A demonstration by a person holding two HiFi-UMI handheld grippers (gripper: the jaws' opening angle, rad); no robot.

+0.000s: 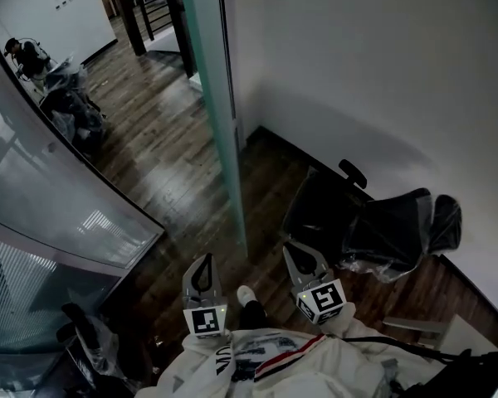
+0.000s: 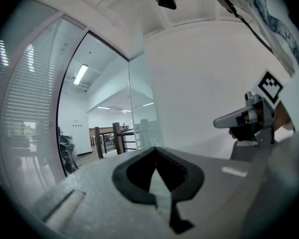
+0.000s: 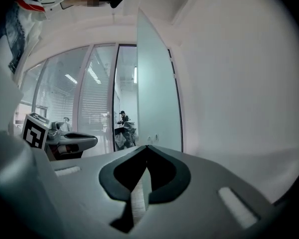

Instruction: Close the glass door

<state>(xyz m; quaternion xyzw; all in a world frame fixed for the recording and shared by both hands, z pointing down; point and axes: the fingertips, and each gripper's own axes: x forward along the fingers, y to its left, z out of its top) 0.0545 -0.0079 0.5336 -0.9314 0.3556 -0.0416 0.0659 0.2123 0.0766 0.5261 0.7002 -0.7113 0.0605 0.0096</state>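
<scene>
1. Glass door (image 1: 220, 123) stands open. In the head view it is edge-on, a teal strip running from the top edge down to the wood floor (image 1: 166, 164), just beside the white wall (image 1: 382, 73).
2. Head view, left to right: curved glass partition (image 1: 58, 214), bagged chairs (image 1: 70, 102) behind it with a person (image 1: 23, 52) near them, the door, then an office chair (image 1: 373, 226) wrapped in plastic against the wall.
3. Left gripper (image 1: 202, 274): jaws together, nothing between them. It is low in the frame, left of the door's bottom edge and not touching it.
4. Right gripper (image 1: 301, 259): jaws together too, empty. It is right of the door's edge, in front of the office chair.
5. Only the left gripper view shows a wooden table (image 2: 114, 133) through the opening. The door pane (image 2: 142, 98) is see-through here, and the right gripper (image 2: 244, 119) sits at frame right.
6. Only the right gripper view shows the door face (image 3: 157, 83) as a frosted panel, nearly flat-on. Window blinds (image 3: 97, 98) are to its left, and the person is far off in the gap beside the door.
7. The office chair shows in the head view only.
</scene>
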